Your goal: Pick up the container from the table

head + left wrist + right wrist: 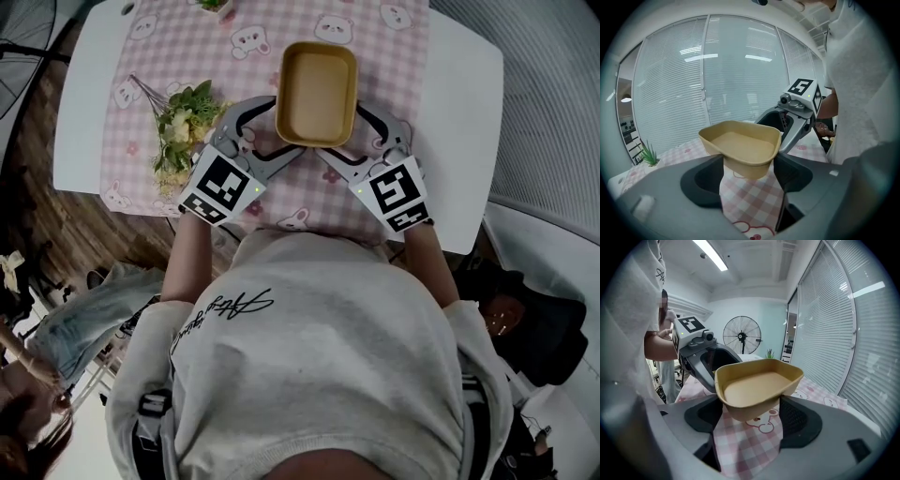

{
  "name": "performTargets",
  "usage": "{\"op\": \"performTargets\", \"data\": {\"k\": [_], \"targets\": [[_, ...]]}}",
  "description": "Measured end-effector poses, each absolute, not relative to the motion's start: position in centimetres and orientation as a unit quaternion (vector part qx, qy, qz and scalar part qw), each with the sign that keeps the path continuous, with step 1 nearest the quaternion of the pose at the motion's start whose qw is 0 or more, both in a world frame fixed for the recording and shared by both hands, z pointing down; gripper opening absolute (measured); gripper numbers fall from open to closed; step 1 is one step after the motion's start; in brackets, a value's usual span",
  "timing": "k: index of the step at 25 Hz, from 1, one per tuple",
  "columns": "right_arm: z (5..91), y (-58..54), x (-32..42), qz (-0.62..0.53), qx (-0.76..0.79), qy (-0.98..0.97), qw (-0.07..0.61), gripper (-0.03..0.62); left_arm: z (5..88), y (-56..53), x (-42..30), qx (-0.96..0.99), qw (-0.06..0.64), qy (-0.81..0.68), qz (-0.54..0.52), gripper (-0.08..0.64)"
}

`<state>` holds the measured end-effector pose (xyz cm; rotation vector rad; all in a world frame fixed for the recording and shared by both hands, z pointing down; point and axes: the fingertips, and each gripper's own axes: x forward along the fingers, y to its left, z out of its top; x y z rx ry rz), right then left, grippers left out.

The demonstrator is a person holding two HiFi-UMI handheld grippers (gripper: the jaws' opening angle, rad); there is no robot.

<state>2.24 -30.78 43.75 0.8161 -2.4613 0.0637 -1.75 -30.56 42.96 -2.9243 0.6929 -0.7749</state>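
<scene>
A tan, empty, rounded-rectangular container hangs above the pink checked tablecloth, held from both short sides. My left gripper clamps its left end and my right gripper its right end. In the left gripper view the container sits wedged between the jaws of the left gripper, with the cloth visible below it. The right gripper view shows the container pinched the same way by the right gripper.
A bunch of pale flowers lies on the cloth left of the left gripper. The white table extends beyond the cloth on both sides. A standing fan is across the room. A small plant sits at the far edge.
</scene>
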Motion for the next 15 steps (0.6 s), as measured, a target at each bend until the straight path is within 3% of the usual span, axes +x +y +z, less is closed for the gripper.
{"op": "performTargets", "data": {"k": [15], "targets": [[41.3, -31.0, 1.7, 0.007, 0.300, -0.916, 0.268, 0.379, 40.4, -30.7, -2.3, -0.938, 0.040, 0.238, -0.250, 0.331]]}}
